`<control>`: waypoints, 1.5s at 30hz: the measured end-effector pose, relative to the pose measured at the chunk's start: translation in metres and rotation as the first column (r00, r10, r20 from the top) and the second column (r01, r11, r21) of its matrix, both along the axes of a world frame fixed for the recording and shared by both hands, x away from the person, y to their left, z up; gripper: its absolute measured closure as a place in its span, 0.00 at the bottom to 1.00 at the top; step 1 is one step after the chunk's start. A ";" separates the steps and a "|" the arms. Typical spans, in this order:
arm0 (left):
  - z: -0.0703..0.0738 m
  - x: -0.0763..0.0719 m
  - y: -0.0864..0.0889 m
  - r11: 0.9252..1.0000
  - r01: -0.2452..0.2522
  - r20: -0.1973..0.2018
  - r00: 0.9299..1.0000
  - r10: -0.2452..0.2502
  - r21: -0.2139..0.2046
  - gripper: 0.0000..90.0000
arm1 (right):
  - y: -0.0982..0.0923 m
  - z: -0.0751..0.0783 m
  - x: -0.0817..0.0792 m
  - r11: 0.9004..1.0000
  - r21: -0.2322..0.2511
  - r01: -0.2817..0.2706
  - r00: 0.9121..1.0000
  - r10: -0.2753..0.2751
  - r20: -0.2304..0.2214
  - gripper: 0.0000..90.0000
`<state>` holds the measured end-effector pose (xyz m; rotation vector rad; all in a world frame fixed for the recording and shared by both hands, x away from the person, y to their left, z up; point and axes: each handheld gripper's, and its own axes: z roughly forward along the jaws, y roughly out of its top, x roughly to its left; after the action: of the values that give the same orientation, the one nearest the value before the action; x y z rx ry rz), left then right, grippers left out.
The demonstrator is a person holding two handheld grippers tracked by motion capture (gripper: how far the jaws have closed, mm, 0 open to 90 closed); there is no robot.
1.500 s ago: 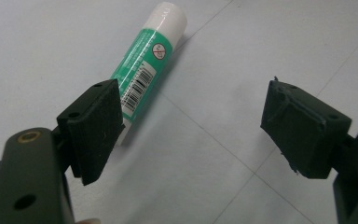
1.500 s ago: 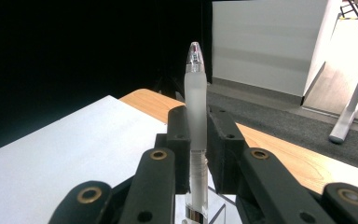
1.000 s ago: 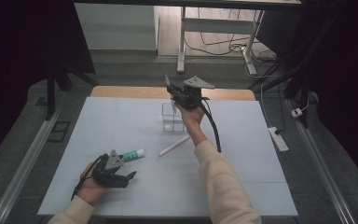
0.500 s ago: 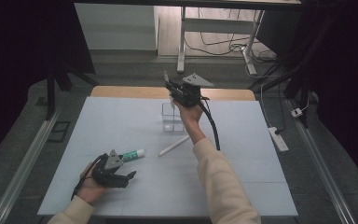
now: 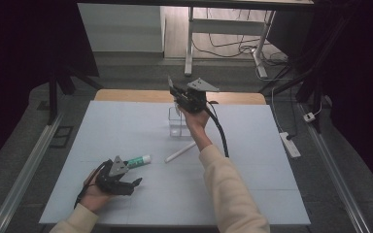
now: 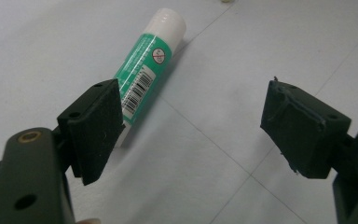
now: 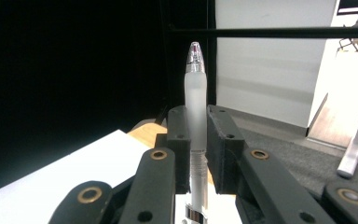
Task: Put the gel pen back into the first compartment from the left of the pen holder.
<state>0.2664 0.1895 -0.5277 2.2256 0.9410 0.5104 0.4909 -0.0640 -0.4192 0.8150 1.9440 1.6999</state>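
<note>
Glue stick [image 6: 145, 70], green with a white cap, lies flat on the pale table [image 5: 272, 194] just ahead of the left gripper [image 5: 126, 186], whose jaws stand wide apart with nothing between them. Its label carries a barcode and a round crossed-out symbol; the small print is too blurred to read. A white pen [image 5: 180, 152] lies near the middle of the table. Beyond it stands a clear box [image 5: 176, 121]. Above that box, the right gripper [image 7: 197, 140] pinches a frosted pen [image 7: 196, 88] upright between its pads.
</note>
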 end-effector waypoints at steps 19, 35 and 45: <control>0.001 0.000 0.001 1.000 -0.007 0.001 1.000 0.007 -0.014 0.24 | -0.005 -0.014 -0.004 0.988 -0.139 -0.071 0.997 0.065 -0.047 0.54; 0.003 0.000 0.002 1.000 -0.015 0.003 1.000 0.015 -0.024 0.24 | -0.042 -0.016 -0.030 0.962 -0.205 -0.182 0.982 0.166 -0.094 0.55; 0.004 0.001 0.003 0.999 -0.021 0.004 1.000 0.021 -0.034 0.25 | -0.095 -0.025 -0.056 0.960 -0.224 -0.167 0.984 0.147 -0.104 0.55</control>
<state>0.2670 0.1929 -0.5242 2.1854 0.9645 0.5048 0.4347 -0.1585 -0.4440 0.6720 2.2684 1.5042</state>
